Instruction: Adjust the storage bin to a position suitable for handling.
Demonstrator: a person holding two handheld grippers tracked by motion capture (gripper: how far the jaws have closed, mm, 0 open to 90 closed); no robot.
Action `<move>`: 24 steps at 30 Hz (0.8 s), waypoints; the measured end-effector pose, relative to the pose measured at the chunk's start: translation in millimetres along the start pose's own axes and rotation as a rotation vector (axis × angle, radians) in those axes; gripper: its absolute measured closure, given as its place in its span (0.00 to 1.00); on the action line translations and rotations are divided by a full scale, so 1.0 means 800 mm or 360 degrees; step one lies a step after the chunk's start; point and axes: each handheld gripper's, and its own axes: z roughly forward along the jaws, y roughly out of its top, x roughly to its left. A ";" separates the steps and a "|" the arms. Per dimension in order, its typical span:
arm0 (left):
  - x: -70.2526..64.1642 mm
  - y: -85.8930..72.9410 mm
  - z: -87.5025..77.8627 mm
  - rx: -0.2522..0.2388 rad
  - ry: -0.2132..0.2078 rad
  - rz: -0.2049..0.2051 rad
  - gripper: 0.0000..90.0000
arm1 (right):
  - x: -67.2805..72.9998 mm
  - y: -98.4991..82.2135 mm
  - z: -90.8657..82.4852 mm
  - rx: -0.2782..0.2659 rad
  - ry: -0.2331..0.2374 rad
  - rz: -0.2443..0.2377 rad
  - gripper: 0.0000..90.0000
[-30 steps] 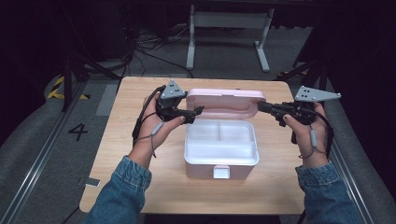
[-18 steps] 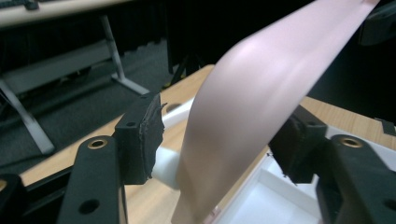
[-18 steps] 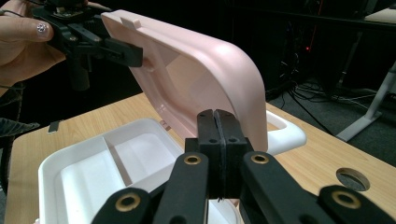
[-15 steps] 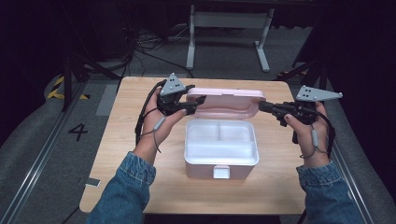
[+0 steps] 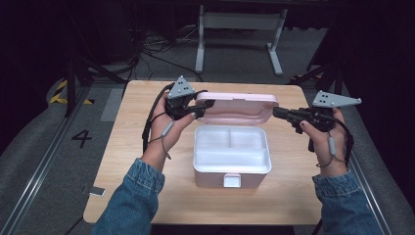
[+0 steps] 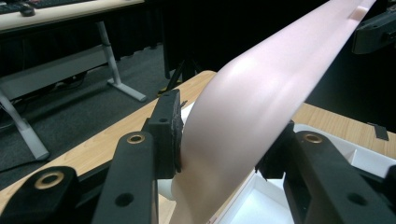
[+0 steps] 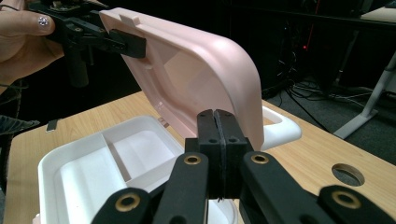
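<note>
Between my left gripper's [image 6: 224, 140] clamped jaws sits the pink lid [image 5: 237, 106]; I'd swing it slowly, my right gripper [image 7: 217, 140], jaws pressed together empty, just beside.

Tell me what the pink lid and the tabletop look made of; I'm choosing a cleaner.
Pink lid: apparently moulded plastic, smooth satin, going by its soft sheen and rounded corner. Tabletop: light wood-grain surface, matte; solid wood or laminate can't be told.

Room: dim, dark surroundings.
Grey carpet floor [image 5: 44, 147] is bearing a painted 4 [image 5: 81, 138]; cables [image 5: 151, 49] are trailing beside a white desk frame [image 5: 240, 29].
</note>
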 end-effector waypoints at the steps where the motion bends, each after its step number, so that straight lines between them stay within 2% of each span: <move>1: 0.000 0.000 0.000 -0.0001 -0.0007 -0.0003 0.66 | 0.000 0.000 -0.001 -0.0003 0.0001 -0.0001 1.00; 6: 0.004 0.000 -0.001 -0.0004 -0.0044 -0.0039 0.66 | 0.002 -0.003 -0.011 -0.0015 -0.0015 -0.0010 1.00; 10: 0.008 -0.001 0.000 -0.0018 -0.0080 -0.0064 0.67 | 0.000 -0.010 -0.030 -0.0036 -0.0026 0.0029 1.00; 18: 0.014 0.003 0.005 -0.0010 -0.0076 -0.0069 0.67 | -0.010 -0.034 -0.068 -0.0053 -0.0119 0.0108 1.00; 24: 0.024 0.007 0.016 0.0000 -0.0042 -0.0080 0.67 | -0.013 -0.054 -0.084 -0.0042 -0.0167 0.0156 1.00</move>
